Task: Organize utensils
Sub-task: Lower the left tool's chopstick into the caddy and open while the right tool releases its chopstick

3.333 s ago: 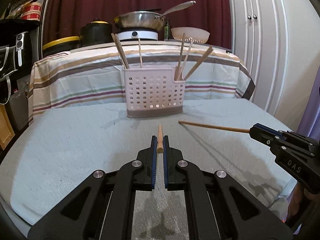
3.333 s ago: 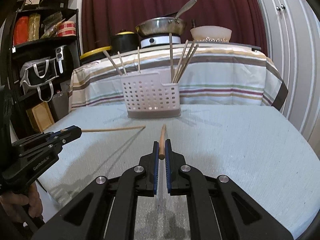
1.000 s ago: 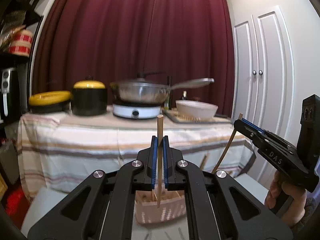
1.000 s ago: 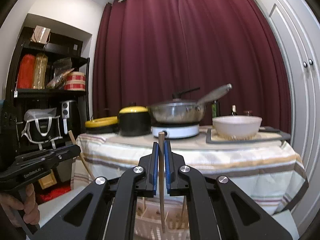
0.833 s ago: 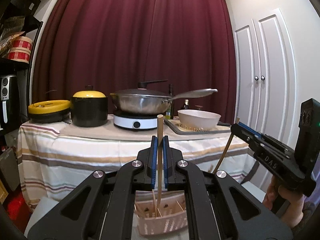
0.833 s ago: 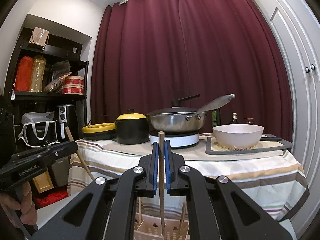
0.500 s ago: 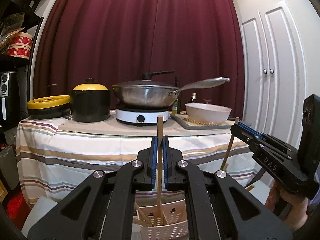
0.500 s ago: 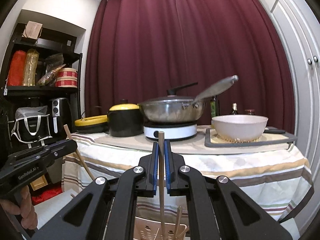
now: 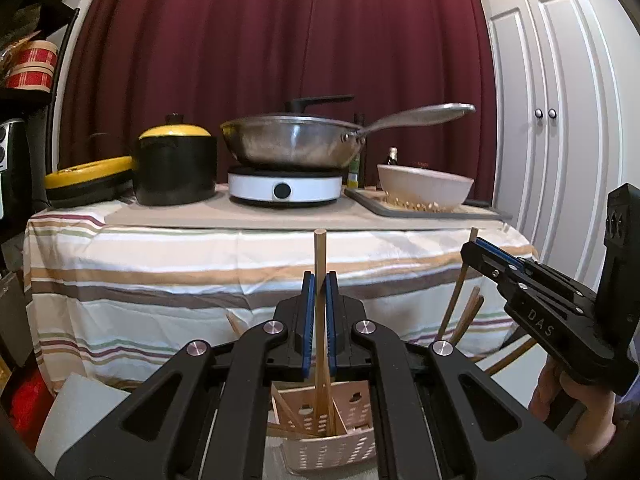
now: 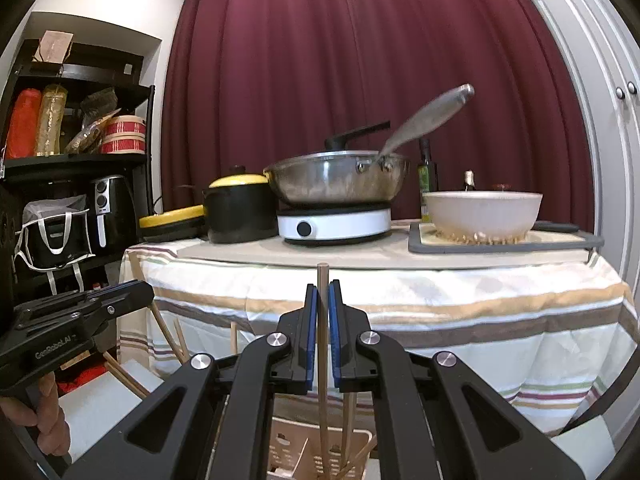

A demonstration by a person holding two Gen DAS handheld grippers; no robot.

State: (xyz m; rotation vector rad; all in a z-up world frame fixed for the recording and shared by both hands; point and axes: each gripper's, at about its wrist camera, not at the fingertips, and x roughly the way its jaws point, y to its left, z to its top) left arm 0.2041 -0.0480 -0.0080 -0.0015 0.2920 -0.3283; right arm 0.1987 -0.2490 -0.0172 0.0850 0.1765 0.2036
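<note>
In the left wrist view my left gripper (image 9: 319, 280) is shut on an upright wooden chopstick (image 9: 320, 252). Its lower end reaches down into the pale perforated utensil basket (image 9: 340, 446) just below. In the right wrist view my right gripper (image 10: 323, 288) is shut on a second upright chopstick (image 10: 322, 276), which dips into the same basket (image 10: 286, 454) among several other sticks. Each gripper also shows in the other's view: the right gripper (image 9: 472, 249) at the right edge, the left gripper (image 10: 144, 291) at the left edge. Both are held by a person's hands.
Behind the basket stands a table under a striped cloth (image 9: 160, 276). On it are a steel pan (image 9: 292, 146) on a white hob, a black pot with a yellow lid (image 9: 174, 168) and a white bowl (image 9: 424, 190). Dark shelves (image 10: 72, 160) stand left, white doors (image 9: 560, 120) right.
Both grippers have sunk and come closer to the striped table. The two chopsticks have gone lower into the basket. Both stay gripped.
</note>
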